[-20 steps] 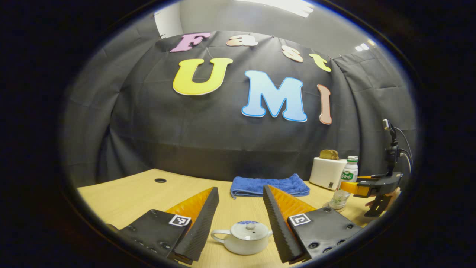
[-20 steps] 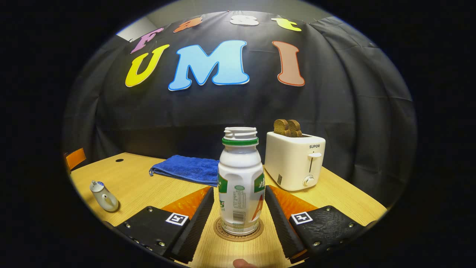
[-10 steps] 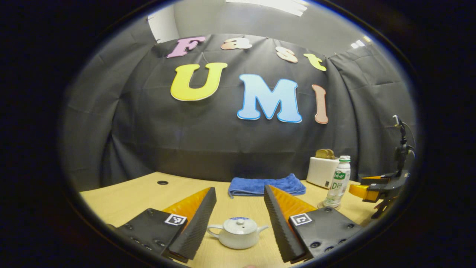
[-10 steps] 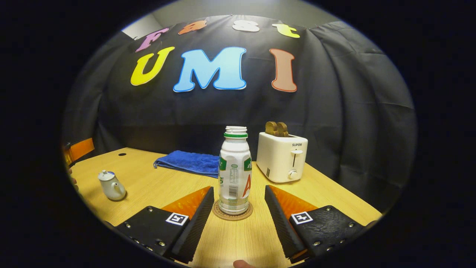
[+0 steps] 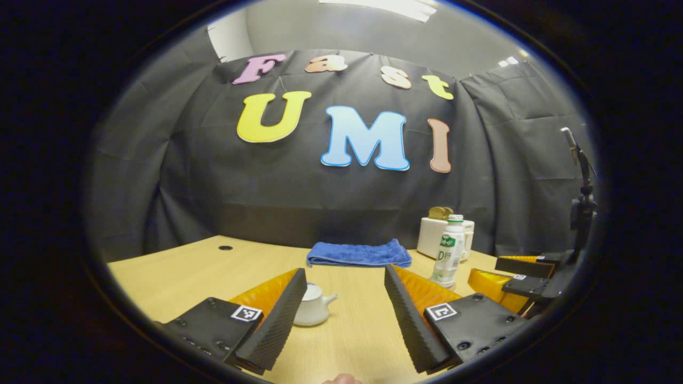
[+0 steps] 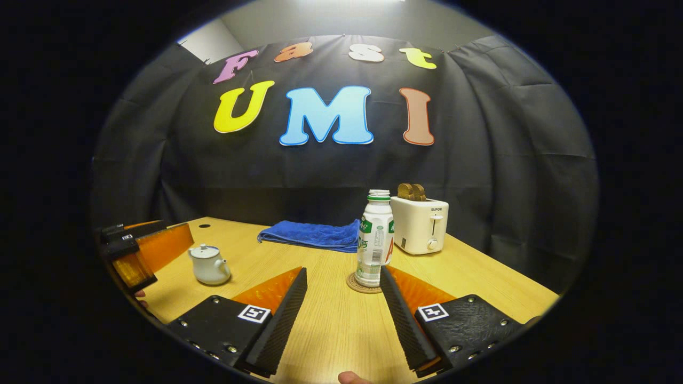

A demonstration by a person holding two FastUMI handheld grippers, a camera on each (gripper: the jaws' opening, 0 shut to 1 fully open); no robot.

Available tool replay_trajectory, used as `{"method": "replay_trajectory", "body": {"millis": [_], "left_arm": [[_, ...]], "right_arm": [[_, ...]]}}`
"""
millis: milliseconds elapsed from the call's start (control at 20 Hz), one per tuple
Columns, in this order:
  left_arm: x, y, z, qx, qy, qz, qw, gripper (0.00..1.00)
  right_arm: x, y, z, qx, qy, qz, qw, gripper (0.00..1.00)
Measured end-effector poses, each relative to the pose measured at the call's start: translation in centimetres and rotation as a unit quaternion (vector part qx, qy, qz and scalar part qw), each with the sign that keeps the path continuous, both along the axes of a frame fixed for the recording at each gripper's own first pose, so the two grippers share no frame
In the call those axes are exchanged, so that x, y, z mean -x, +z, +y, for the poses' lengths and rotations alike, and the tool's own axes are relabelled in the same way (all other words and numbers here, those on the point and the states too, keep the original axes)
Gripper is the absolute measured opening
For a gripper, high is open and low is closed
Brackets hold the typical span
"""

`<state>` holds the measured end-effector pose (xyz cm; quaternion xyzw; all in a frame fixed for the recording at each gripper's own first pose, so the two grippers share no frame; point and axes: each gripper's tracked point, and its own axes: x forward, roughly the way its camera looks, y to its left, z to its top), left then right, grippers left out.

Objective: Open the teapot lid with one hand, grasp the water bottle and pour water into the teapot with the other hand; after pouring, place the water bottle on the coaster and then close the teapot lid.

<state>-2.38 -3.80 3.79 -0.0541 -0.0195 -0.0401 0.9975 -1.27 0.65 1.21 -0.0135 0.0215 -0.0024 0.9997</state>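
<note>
On the table [image 6: 480,277], the bottle [image 6: 375,238] stands upright on its coaster [image 6: 363,284]; the lidded teapot [image 6: 209,263] sits well apart. The left gripper [image 5: 341,314] and right gripper [image 6: 341,314] both gape wide, holding nothing.

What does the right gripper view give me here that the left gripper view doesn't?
Right gripper view: the left gripper, open, the whole teapot with its lid on, and the coaster under the water bottle. Left gripper view: the right gripper, open, and the teapot half hidden behind a finger. Both: water bottle, blue towel, toaster, table.
</note>
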Motion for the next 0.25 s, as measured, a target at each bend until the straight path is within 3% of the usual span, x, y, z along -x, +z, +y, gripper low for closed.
{"method": "replay_trajectory", "body": {"millis": [250], "left_arm": [[0.5, -2.1, -0.8, -0.012, 0.007, 0.012, 1.0, 0.99]], "right_arm": [[0.8, -1.1, 1.8, -0.005, 0.008, -0.003, 1.0, 0.85]]}}
